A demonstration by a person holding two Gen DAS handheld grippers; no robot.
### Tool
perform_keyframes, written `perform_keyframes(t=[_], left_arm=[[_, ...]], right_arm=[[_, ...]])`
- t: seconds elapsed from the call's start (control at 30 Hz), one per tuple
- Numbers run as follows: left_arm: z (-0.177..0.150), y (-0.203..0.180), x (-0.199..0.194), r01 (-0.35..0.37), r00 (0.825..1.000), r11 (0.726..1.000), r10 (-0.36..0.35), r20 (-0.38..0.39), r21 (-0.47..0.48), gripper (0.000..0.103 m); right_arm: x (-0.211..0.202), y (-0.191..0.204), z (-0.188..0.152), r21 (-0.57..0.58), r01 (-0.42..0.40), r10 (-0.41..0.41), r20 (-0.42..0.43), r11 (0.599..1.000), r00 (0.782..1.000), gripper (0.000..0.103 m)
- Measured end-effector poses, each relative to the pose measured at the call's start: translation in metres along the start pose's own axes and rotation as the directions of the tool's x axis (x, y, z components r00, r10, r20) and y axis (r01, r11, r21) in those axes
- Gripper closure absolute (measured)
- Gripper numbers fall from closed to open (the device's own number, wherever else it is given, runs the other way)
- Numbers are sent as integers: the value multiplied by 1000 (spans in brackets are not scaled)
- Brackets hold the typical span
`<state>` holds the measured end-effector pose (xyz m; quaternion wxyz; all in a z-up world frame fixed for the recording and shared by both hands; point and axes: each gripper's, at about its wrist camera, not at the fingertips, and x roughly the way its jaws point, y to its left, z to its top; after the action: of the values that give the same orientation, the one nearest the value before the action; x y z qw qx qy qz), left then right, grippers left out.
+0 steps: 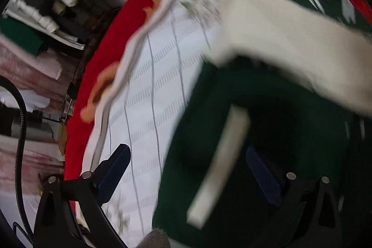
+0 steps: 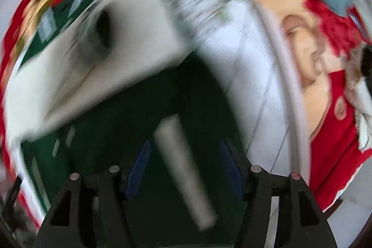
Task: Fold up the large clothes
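Left wrist view: left gripper [image 1: 186, 169] pitched down over white striped sheet [image 1: 158, 85], jaws wide apart, nothing clamped. Dark green garment [image 1: 290, 131] with cream sleeve [image 1: 279, 38] under right finger, toward sheet's right edge; blurred.

Right wrist view: right gripper [image 2: 184, 169] aimed down, jaws spread, grip uncertain. Green garment [image 2: 162, 97] between fingers, cream strip [image 2: 183, 169] crossing gap. Red patterned blanket [image 2: 334, 143] beyond sheet's right edge.
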<state>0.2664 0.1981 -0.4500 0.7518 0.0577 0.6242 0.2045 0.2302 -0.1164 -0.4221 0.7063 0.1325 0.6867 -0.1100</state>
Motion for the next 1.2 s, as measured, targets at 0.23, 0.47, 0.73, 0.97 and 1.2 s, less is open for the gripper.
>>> perform_keyframes(t=[0.23,0.47,0.73,0.97,1.2], left_arm=[[-92,-50,41,31,983,995,-14,-183,95,0],[-98,-54,52,36,987,996,-22,-159,86,0],[-97,-47,53,88,985,993,-75,-158,81,0],[-93,-32,60,97,981,993,-85,-173,63,0],[-64,-16,22,118,986,993,-116,-117,10,0]], right_arm=[[50,86,-131,-44,-187,167,-290,981,942,38],[82,141,-168,-157,-3,-31,-214,988,976,45],[48,153,-182,-171,-46,17,-165,984,986,91],[38,180,-200,-261,-110,57,-202,959,978,91],[9,141,-158,-183,-274,214,-291,944,933,73]])
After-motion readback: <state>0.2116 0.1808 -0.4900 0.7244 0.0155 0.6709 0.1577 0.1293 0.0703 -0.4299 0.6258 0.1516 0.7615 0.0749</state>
